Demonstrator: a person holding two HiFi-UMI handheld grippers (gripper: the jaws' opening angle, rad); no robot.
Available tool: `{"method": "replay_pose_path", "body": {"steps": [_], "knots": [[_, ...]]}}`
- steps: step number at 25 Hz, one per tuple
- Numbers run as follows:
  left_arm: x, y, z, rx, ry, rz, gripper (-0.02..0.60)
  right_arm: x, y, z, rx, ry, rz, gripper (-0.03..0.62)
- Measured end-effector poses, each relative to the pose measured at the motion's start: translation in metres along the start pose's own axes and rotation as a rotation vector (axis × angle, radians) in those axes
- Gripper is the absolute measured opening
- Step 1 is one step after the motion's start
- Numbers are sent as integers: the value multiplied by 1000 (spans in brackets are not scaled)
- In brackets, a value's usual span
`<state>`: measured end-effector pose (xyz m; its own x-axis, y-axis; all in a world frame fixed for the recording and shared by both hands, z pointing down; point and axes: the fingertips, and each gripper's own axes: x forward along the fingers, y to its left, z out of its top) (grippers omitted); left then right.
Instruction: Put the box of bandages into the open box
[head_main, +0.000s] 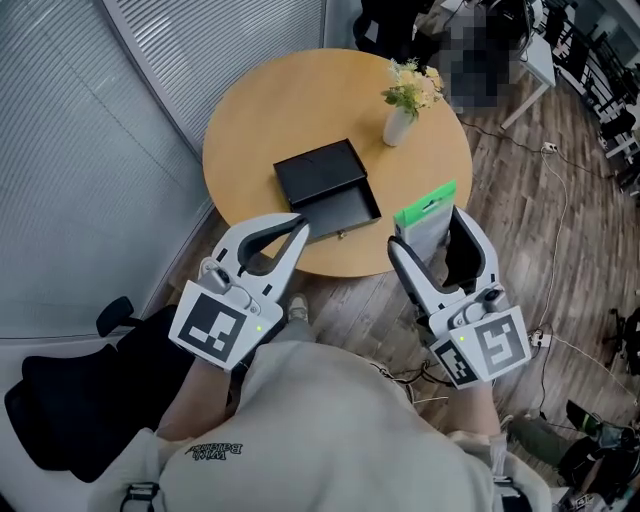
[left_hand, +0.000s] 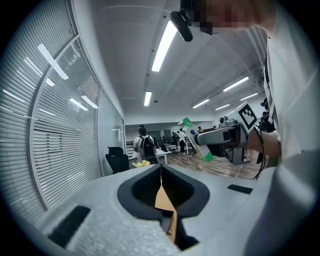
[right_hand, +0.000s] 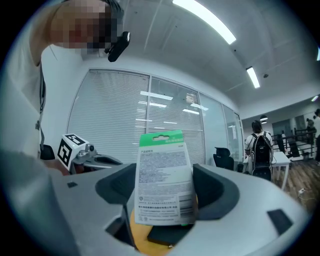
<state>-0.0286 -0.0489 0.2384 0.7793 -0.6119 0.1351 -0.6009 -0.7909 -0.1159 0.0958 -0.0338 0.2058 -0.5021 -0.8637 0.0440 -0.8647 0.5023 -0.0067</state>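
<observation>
One box of bandages (head_main: 425, 214): clamped in right hand-held gripper (head_main: 428, 231)
Left hand-held gripper (head_main: 300, 229): jaws together, empty
Open box (head_main: 329, 190): black, on round tabletop (head_main: 270, 110), toward near edge

l gripper (head_main: 301, 228) jaws together, r gripper (head_main: 428, 234) clamping bandage box (head_main: 424, 208).

The flat white cardboard box of bandages (head_main: 425, 225), with a green hang-tab top, stood upright in the air, clamped between the jaws of the right gripper (head_main: 428, 235). It hung beyond the near edge of the round wooden table (head_main: 260, 110). Its printed back, dense with small text and a barcode, faced the right gripper's camera. The shallow black rectangular box (head_main: 327, 186) lay open on that table near its near edge. Its lid was folded back flat and its empty tray was nearest the person. The two boxes were apart.
</observation>
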Motion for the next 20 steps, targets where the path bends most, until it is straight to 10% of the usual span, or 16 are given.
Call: {"method": "replay_pose_path", "body": {"steps": [20], "knots": [[36, 93, -30, -27, 20, -102, 23, 107, -17, -17, -12, 90, -75, 323]]}}
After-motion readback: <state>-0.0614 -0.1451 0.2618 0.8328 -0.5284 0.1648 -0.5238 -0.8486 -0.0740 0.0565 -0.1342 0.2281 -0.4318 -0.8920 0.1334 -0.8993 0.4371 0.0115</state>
